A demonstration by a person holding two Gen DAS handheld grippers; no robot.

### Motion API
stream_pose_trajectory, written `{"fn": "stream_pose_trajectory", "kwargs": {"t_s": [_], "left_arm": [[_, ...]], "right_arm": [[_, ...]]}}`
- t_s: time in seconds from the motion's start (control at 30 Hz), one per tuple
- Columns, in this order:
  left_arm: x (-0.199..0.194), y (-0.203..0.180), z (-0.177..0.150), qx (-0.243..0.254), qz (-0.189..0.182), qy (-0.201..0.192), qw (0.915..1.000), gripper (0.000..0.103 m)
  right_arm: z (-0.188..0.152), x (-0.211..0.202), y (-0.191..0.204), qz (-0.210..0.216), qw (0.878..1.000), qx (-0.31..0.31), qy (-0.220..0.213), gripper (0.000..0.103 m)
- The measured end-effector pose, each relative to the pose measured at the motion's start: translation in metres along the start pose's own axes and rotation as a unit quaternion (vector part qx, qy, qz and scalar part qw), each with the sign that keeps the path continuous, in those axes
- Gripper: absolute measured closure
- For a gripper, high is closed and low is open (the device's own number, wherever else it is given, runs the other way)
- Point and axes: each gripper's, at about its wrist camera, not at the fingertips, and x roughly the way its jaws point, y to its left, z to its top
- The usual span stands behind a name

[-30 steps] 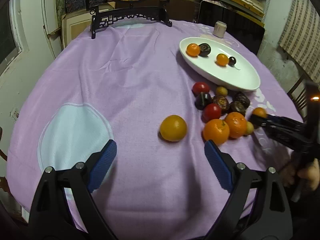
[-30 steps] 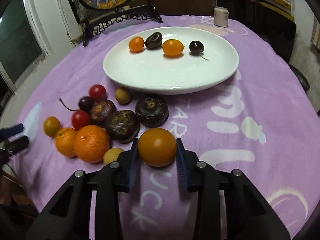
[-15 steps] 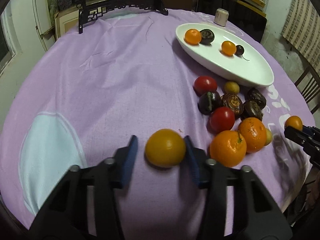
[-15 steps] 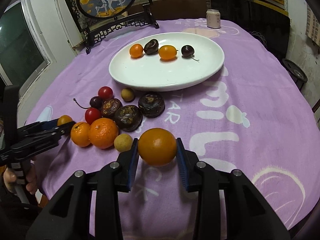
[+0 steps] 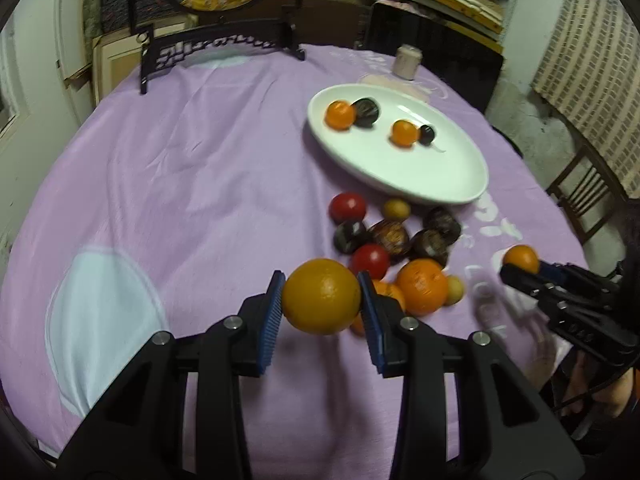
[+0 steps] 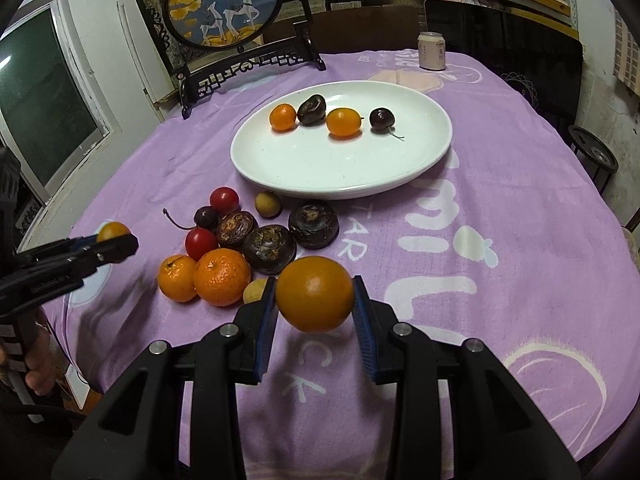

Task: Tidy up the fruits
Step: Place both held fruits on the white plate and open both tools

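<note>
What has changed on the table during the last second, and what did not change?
The left gripper came forward to the lone orange, its jaws have just been closing, and now they clamp it. It seems lifted off the purple cloth. The right gripper holds its own orange as before, raised a little. The white plate with four fruits and the fruit pile stayed in place.

We read large white letters "mi" [image 6: 436, 216], smaller "TAR" [image 6: 354, 236] and "CK" [image 6: 298, 376] on the purple tablecloth [image 6: 520, 168], can [image 6: 431, 51] label print too small to read
</note>
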Motion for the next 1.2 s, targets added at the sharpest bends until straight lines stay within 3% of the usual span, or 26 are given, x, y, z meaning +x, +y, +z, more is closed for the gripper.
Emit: {"fn": "stream_pose_trajectory", "kwargs": {"t_s": [0.3, 0.6, 0.8, 1.0, 1.1, 1.2], "left_arm": [[0.024, -0.02, 0.061, 0.016, 0.014, -0.002, 0.9998, 0.066], [0.118, -0.054, 0.152, 0.009, 0.022, 0.037, 0.999, 0.065], [0.163, -0.058, 0.169, 0.0, 0.015, 0.068, 0.9976, 0.065], [0.179, -0.06, 0.178, 0.001, 0.016, 0.073, 0.9972, 0.065], [0.17, -0.06, 0.182, -0.003, 0.012, 0.059, 0.9982, 0.046], [0.135, -0.06, 0.18, 0.008, 0.013, 0.021, 0.9997, 0.04]], "right_arm": [[0.04, 0.008, -0.003, -0.009, 1.0, -0.01, -0.014, 0.067], [0.125, 0.071, -0.025, -0.037, 0.999, -0.023, 0.01, 0.067], [0.146, 0.112, -0.043, -0.049, 0.998, -0.019, 0.038, 0.067], [0.149, 0.128, -0.047, -0.047, 0.998, -0.024, 0.043, 0.065], [0.149, 0.123, -0.043, -0.065, 0.997, -0.033, 0.037, 0.048], [0.144, 0.098, -0.037, -0.078, 0.996, -0.05, 0.017, 0.044]]}}
